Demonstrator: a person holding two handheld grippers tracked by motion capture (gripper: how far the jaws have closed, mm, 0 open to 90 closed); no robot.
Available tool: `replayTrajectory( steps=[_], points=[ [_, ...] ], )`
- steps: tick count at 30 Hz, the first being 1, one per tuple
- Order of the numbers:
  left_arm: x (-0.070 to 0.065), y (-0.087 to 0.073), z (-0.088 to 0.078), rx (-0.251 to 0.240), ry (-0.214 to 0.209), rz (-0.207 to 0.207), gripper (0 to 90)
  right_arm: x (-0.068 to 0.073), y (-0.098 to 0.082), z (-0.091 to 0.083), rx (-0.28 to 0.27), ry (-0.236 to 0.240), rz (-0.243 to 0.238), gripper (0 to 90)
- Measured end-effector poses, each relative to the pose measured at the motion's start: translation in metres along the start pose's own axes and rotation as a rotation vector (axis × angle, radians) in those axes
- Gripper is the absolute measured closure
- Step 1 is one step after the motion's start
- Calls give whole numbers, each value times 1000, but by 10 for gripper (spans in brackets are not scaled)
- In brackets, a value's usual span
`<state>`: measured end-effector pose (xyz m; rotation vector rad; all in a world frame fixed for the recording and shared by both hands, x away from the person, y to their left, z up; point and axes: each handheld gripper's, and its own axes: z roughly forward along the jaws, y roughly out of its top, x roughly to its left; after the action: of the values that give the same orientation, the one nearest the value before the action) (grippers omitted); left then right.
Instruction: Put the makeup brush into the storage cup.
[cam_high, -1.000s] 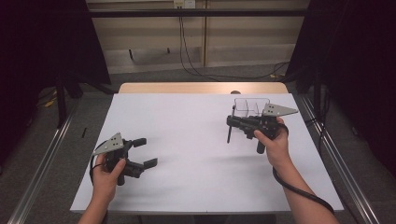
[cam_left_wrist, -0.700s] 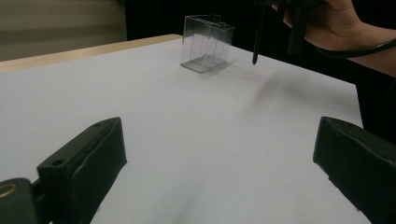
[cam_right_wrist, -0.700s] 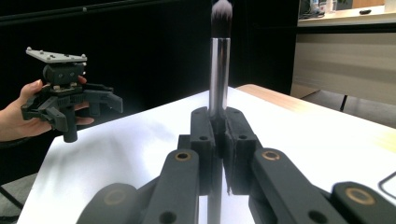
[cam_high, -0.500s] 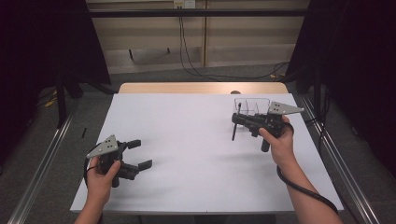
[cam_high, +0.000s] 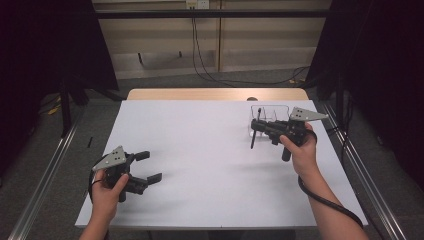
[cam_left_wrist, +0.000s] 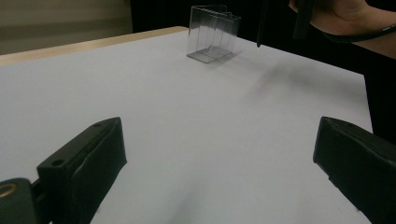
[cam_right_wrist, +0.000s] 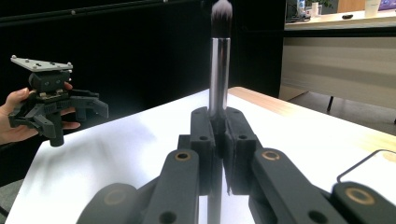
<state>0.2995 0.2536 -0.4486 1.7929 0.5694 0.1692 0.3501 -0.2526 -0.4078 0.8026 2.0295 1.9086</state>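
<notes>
Right gripper (cam_high: 256, 131) of mine is clenched on a makeup brush (cam_right_wrist: 218, 70), jaws pinched on its smooth metallic handle with the soft bristle tuft upright at the top. From the high view the brush (cam_high: 253, 135) hangs over the far right of the white table (cam_high: 200, 150), just beside a clear plastic organizer (cam_high: 270, 116) with thin, glossy compartment walls. I judge the brush light, stiff along the handle and slippery there, so a firm pinch low on the shaft suits it; the bristles should stay untouched. That organizer looks light and likely to tip or slide if nudged. Left gripper (cam_high: 142, 167), near left, is released, its jaws spread wide with nothing between them.
</notes>
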Motion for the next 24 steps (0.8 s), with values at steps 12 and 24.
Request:
replayTrajectory(
  steps=[12, 24],
  points=[
    [-1, -5, -9, 30, 16, 19, 23, -4, 3, -3, -1, -15, -3, 847],
    [-1, -8, -13, 29, 18, 18, 23, -9, 7, -4, -4, -34, -3, 847]
  ],
)
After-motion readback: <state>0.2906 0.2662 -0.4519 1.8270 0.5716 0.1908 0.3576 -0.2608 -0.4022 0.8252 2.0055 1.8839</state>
